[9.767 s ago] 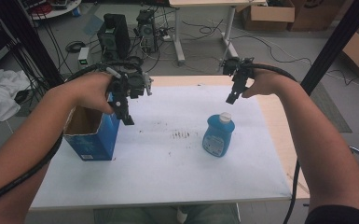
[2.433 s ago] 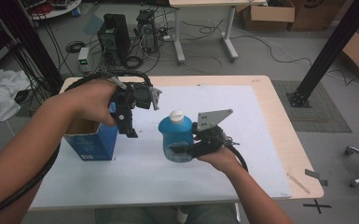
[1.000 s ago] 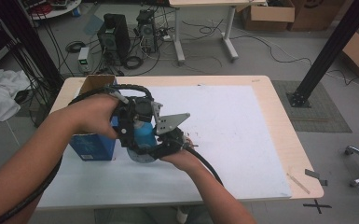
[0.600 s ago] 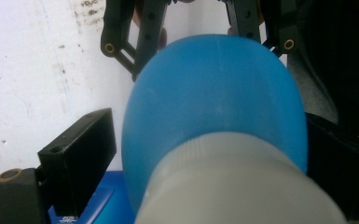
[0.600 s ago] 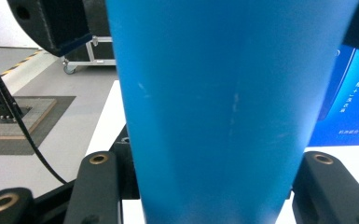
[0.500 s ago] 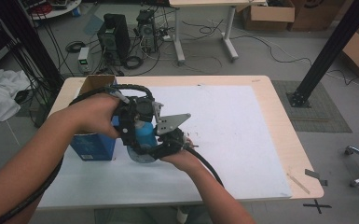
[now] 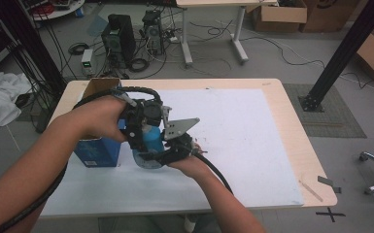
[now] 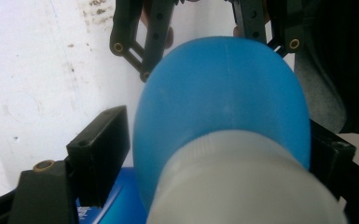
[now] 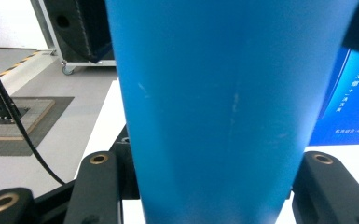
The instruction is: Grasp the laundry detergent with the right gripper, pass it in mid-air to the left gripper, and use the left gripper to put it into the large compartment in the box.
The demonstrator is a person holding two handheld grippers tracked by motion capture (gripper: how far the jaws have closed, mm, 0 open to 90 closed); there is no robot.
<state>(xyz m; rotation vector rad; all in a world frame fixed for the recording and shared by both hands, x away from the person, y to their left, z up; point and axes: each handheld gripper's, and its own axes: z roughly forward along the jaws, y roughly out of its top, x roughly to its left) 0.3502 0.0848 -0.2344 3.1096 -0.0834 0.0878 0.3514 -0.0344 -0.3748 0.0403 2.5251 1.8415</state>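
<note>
I had the blue bottle (image 7: 151, 141) standing on the bench (image 7: 272, 145), just to the right of the blue carton (image 7: 97, 151) and close against it. My right gripper (image 7: 167, 153) was clamped on the bottle's body from the near side, low down; in the right gripper view the blue wall (image 9: 214, 102) sat squarely between both black jaws, with the carton's printed side just beyond the bottle to the right. My left gripper (image 7: 143, 127) came down on the bottle from above, at the neck. Its jaws had just been closing, with the white cap (image 8: 242, 186) and the blue shoulder (image 8: 219, 88) between them. In the left gripper view the jaw to the left of the bottle seemed to stand a little off the plastic, while the one on the right was close in or touching; I could not tell for certain that both pads were already pressing.

I judged the step to be the handover of grips at the top of the bottle: one gripper steadying the body, the other taking hold of the cap. The next move called for the left jaws to finish closing squarely on the cap, not the sloping shoulder, while the right gripper kept the bottle upright beside the carton. Then the cap could be turned, or the bottle lifted towards the carton's open top (image 7: 101, 86).
</note>
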